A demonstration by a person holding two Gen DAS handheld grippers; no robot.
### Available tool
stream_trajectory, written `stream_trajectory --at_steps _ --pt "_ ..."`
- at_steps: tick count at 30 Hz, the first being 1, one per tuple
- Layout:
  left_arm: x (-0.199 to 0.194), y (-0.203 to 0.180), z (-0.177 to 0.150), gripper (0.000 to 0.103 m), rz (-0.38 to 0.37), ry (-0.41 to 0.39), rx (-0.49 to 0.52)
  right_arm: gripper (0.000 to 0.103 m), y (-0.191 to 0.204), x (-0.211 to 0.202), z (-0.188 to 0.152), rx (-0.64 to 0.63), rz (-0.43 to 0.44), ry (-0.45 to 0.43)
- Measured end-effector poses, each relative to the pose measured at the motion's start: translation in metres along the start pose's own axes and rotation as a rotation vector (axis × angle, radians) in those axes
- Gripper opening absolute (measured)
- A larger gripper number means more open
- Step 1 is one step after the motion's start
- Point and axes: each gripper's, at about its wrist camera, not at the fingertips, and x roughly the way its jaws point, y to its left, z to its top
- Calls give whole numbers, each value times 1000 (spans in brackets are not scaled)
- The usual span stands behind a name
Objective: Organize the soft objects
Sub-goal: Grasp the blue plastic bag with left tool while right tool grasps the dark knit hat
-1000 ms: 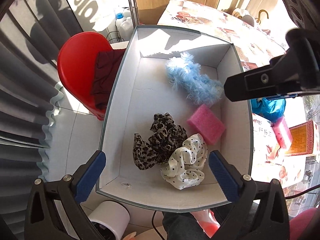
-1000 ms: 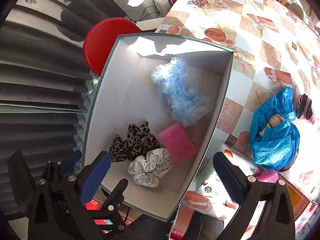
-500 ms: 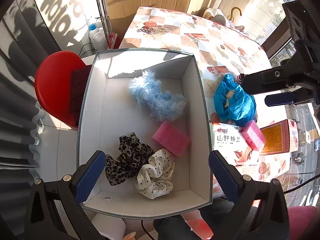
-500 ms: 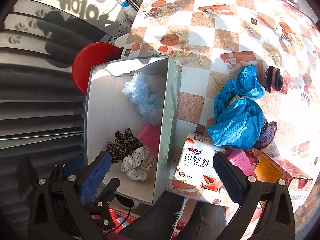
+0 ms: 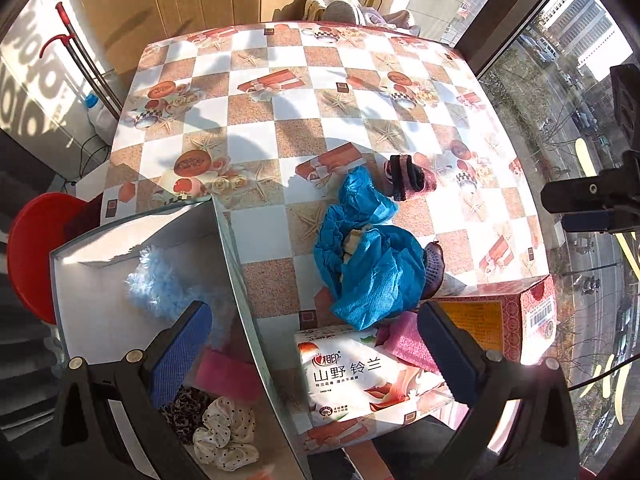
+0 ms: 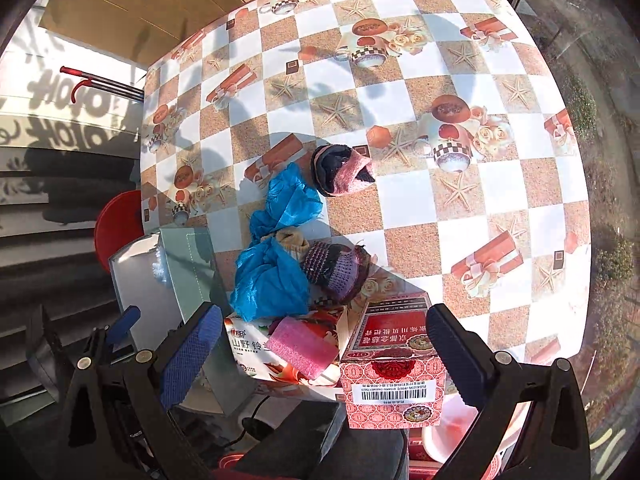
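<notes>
Your left tool (image 5: 314, 354) and right tool (image 6: 322, 348) both gape wide, holding nothing. A pink sponge (image 6: 302, 347) lies on the tissue pack (image 6: 256, 346) just ahead of your right tool, beside the blue cloth (image 6: 272, 276). On the desk (image 6: 520, 208), the box (image 5: 96, 316) holds a fluffy blue piece (image 5: 160, 284) and a white scrunchie (image 5: 224, 436).

The worktop (image 6: 500, 184), covered in a checked cloth printed with starfish and gift boxes, carried a crumpled blue cloth (image 6: 272, 276), a pink-and-black knitted item (image 6: 344, 170) near it, a purple knitted piece (image 6: 332, 268) touching the cloth, a tissue pack (image 5: 372, 376), a red carton (image 6: 394, 368) and a grey box (image 5: 236, 264) at its edge.
</notes>
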Motion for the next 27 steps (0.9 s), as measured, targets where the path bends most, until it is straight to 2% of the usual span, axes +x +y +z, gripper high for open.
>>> stream_trajectory --at_steps 4,7,14,17,19,22,24,27 --pt "24 -8 23 103 16 55 -15 103 -19 17 28 4 -31 35" --pt "37 -10 35 103 27 88 -26 103 -21 42 55 -25 -31 96" --pt "58 -8 55 103 67 155 -54 103 5 118 113 -180 -86 231" --pt "69 -10 65 103 79 188 -51 103 13 151 125 -225 -100 282" --pt "79 -16 73 103 84 216 -31 103 13 168 128 -259 -149 294" --pt "100 -29 87 103 86 259 18 103 -6 179 127 -248 -196 306" --pt "118 -38 96 103 90 291 49 103 -30 175 127 -200 -180 292" --pt "147 -48 106 103 109 346 86 103 -74 166 125 -121 -218 270"
